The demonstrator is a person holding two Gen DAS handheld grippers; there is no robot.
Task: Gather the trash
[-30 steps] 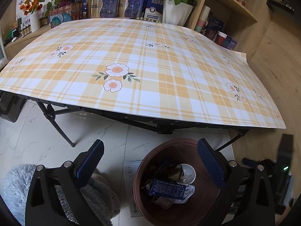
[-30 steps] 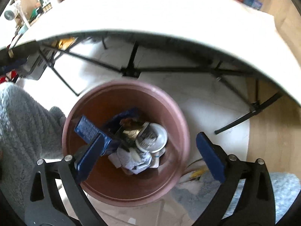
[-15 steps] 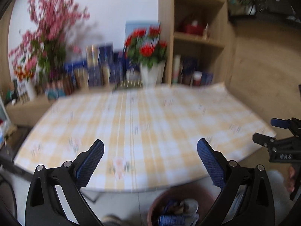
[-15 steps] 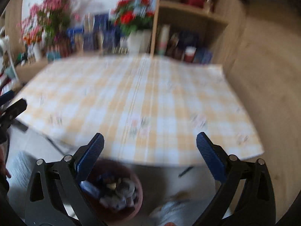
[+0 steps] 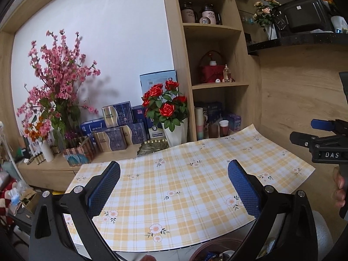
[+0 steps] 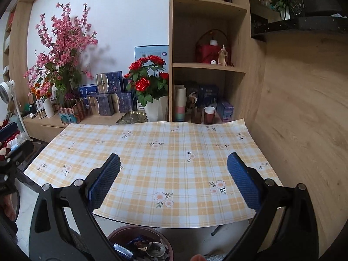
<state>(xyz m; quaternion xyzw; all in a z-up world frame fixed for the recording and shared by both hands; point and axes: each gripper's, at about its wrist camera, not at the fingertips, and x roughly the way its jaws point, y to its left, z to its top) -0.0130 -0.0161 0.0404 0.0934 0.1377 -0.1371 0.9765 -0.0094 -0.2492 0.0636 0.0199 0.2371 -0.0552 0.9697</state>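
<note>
A brown round bin (image 6: 121, 233) stands on the floor under the table's near edge, holding a blue wrapper (image 6: 122, 250), a can lid and other trash. In the left wrist view only its rim (image 5: 202, 251) shows at the bottom. My left gripper (image 5: 174, 187) is open and empty, raised over the yellow plaid tablecloth (image 5: 184, 187). My right gripper (image 6: 174, 184) is open and empty too, above the same cloth (image 6: 163, 165). The right gripper's body (image 5: 322, 148) shows at the left wrist view's right edge, held by a hand (image 5: 340, 191).
Behind the table stand a white vase of red roses (image 6: 150, 87), pink blossom branches (image 6: 63, 50), several blue boxes (image 6: 108, 95) and a wooden shelf unit (image 6: 208, 50) with cups and jars. A wooden wall panel (image 6: 304, 119) runs along the right.
Both grippers have lifted from over the bin and tilted up to face across the table toward the shelves. The bin has dropped to the bottom edge of both views. Both stay open.
</note>
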